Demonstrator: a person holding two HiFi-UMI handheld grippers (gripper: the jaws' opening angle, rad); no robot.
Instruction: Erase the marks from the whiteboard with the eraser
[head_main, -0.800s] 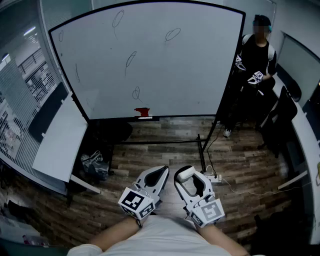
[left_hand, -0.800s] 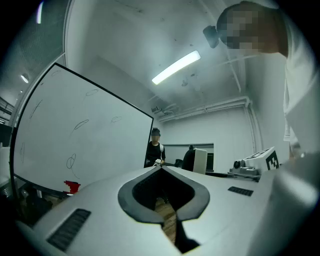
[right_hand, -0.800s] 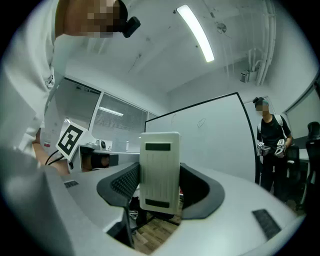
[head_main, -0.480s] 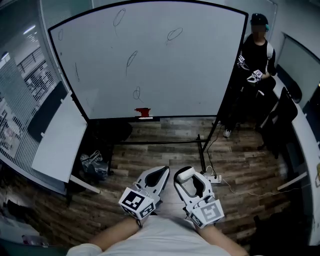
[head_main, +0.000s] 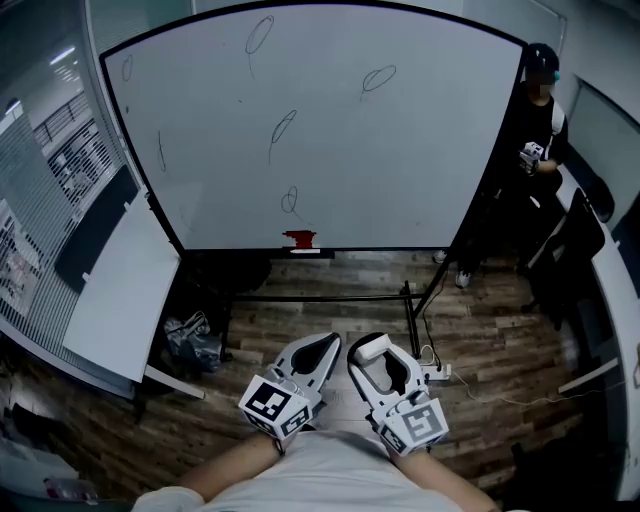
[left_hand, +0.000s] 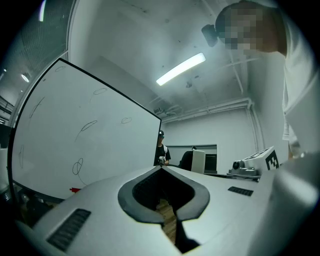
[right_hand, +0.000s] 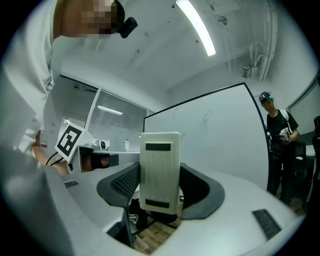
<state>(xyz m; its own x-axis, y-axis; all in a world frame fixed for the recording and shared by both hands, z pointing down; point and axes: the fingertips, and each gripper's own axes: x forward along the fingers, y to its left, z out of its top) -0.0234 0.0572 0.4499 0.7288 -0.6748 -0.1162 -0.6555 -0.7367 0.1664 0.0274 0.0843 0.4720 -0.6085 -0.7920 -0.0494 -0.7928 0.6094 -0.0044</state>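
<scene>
The whiteboard stands ahead on a black frame and carries several thin loop and line marks, such as one loop near its middle. A small red object rests on its bottom ledge. Low in the head view, close to my body, my left gripper is shut with nothing in it. In the left gripper view its tips meet. Beside it my right gripper is shut on a white eraser, far from the board.
A person in dark clothes stands at the board's right edge. A white panel leans at the left, with a bag on the wood floor below. A power strip and cable lie near the board's right leg.
The head view has shifted: the whiteboard sits lower and further right in the frame, and the person stands nearer the right edge. Both grippers hold their place and state.
</scene>
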